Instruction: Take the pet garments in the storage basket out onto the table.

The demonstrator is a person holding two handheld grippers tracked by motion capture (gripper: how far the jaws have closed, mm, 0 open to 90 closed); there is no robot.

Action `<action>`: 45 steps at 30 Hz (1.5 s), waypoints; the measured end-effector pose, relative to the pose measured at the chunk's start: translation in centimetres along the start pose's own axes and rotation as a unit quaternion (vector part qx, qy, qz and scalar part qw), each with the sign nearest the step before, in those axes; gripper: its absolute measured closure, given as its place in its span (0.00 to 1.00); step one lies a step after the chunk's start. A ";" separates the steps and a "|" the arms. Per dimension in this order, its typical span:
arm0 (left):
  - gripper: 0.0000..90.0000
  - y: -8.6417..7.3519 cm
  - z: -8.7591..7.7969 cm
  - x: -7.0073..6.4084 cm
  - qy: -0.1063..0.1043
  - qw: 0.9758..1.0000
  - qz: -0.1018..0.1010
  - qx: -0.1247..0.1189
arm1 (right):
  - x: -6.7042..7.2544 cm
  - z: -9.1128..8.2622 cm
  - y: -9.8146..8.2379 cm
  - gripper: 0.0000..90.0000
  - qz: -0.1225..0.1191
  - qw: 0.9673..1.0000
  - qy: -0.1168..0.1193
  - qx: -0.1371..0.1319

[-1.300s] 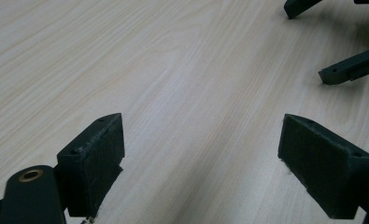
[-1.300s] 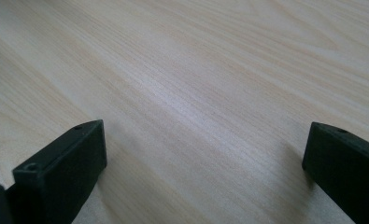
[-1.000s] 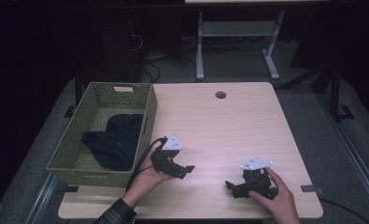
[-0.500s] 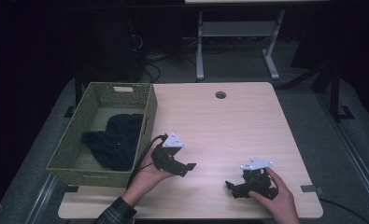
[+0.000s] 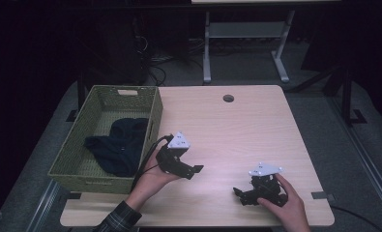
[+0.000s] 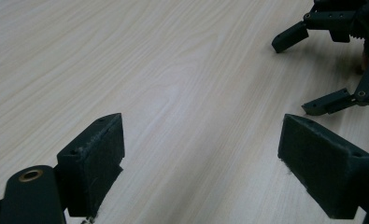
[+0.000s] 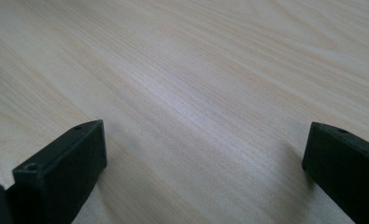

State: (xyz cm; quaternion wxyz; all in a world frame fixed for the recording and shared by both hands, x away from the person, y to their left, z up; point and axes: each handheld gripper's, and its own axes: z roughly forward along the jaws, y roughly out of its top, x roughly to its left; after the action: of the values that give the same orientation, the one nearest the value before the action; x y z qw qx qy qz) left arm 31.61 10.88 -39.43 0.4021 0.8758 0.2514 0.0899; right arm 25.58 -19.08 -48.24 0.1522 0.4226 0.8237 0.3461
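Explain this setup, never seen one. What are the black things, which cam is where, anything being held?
No robot here: a person holds a hand-operated two-jaw gripper in each hand. In the high view, taken from above the person's side of the table, the left gripper is lifted beside a green woven basket, and the right gripper sits low near the table's front edge.

The other two pictures come from cameras riding on the grippers, each looking out along its own black jaws. In both, the jaws stand wide apart over bare wood, so neither holds anything. The left gripper view also catches the right gripper's jaws at its upper right.

A dark cloth lies in the basket. The tabletop has a round cable hole near its far edge.
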 end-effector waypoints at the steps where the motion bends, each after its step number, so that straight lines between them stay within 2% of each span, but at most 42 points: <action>1: 0.16 0.1 -0.1 0.0 0.000 1.000 -0.002 0.001 | 0.0 0.0 0.0 0.00 0.000 1.000 0.000 0.000; 10: 0.16 0.6 -0.6 0.2 0.001 1.000 -0.002 -0.006 | 0.0 0.0 0.0 0.00 0.000 1.000 0.000 0.000; 26: 0.16 2.1 -1.9 0.7 -0.007 1.000 0.008 -0.004 | 0.0 0.0 0.0 0.00 0.000 1.000 0.000 0.000; 45: 0.16 2.5 -4.2 2.1 0.000 1.000 -0.001 -0.014 | 0.0 0.0 0.0 0.00 0.000 1.000 0.000 0.000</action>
State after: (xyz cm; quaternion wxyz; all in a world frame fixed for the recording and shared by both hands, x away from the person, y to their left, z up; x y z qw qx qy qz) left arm 32.81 13.35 -34.86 0.4147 0.8697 0.2512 0.0929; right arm 25.58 -19.08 -48.25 0.1527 0.4224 0.8237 0.3461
